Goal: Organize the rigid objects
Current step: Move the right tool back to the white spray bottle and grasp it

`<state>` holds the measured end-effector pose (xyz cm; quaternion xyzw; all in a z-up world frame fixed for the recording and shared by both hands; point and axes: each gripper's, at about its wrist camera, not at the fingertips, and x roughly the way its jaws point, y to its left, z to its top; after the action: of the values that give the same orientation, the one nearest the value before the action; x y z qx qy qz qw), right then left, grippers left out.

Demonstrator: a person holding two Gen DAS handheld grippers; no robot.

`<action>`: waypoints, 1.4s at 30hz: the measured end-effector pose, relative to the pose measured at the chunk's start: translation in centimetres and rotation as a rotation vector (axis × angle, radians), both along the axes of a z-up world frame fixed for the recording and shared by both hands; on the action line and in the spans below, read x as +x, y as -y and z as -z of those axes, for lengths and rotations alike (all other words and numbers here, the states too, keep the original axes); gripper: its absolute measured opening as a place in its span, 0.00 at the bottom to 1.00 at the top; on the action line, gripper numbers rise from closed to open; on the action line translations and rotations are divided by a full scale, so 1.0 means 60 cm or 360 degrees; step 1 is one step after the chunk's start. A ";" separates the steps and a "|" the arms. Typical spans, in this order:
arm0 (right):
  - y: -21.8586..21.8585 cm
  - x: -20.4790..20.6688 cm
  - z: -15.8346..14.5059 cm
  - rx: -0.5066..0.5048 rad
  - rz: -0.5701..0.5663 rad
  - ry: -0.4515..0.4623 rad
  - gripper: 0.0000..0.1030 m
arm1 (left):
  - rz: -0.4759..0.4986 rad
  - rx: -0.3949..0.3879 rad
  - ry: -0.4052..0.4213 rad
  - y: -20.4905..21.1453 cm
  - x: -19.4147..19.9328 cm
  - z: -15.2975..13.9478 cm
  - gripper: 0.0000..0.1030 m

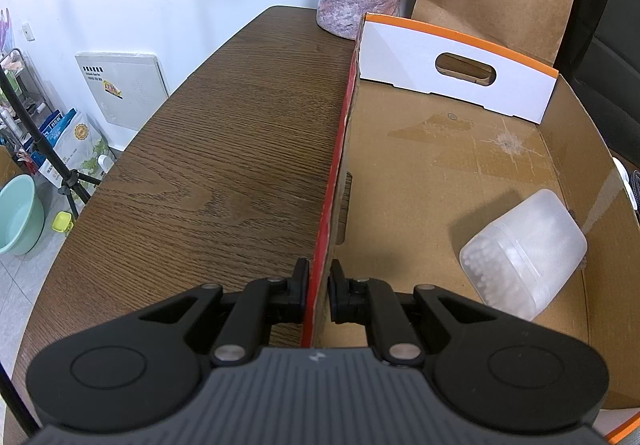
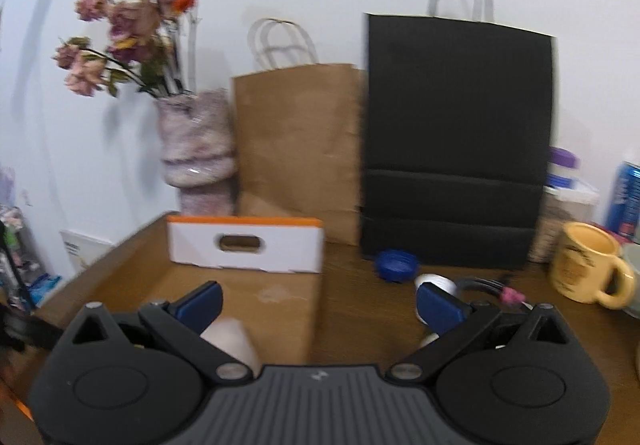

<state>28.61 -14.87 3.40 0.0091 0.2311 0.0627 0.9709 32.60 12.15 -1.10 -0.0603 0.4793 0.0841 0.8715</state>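
Note:
A shallow cardboard box (image 1: 448,165) with a white, orange-edged end flap lies on the wooden table (image 1: 208,165). My left gripper (image 1: 319,285) is shut on the box's red left wall (image 1: 334,181), one finger on each side. A frosted plastic container of cotton swabs (image 1: 524,251) lies inside the box at the right. In the right wrist view, my right gripper (image 2: 320,301) is open and empty above the box's right wall (image 2: 314,309). The container (image 2: 232,341) shows under its left finger. A blue lid (image 2: 396,265), a white round object (image 2: 438,285) and a yellow mug (image 2: 588,269) sit on the table to the right.
A pink stone vase (image 2: 196,157) with dried flowers, a brown paper bag (image 2: 296,149) and a black paper bag (image 2: 456,141) stand behind the box. A blue can (image 2: 626,197) and a jar (image 2: 564,169) stand at the far right. A tripod (image 1: 44,141) stands left of the table.

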 end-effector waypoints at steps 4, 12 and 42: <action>0.051 -0.021 0.018 -0.0027 0.0127 -0.0034 1.00 | 0.0000 -0.0001 0.0001 0.000 0.000 0.000 0.10; 0.142 -0.084 0.077 0.0011 0.0388 -0.0129 1.00 | 0.0000 0.0000 0.0001 0.001 0.000 0.000 0.10; 0.127 -0.017 0.139 0.0151 0.0777 -0.0382 1.00 | 0.0000 0.0001 0.0003 0.001 0.001 0.000 0.10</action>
<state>27.57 -22.50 -4.92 0.1174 0.3324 -0.1641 0.9213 32.64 12.08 -1.07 -0.0600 0.4785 0.0841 0.8720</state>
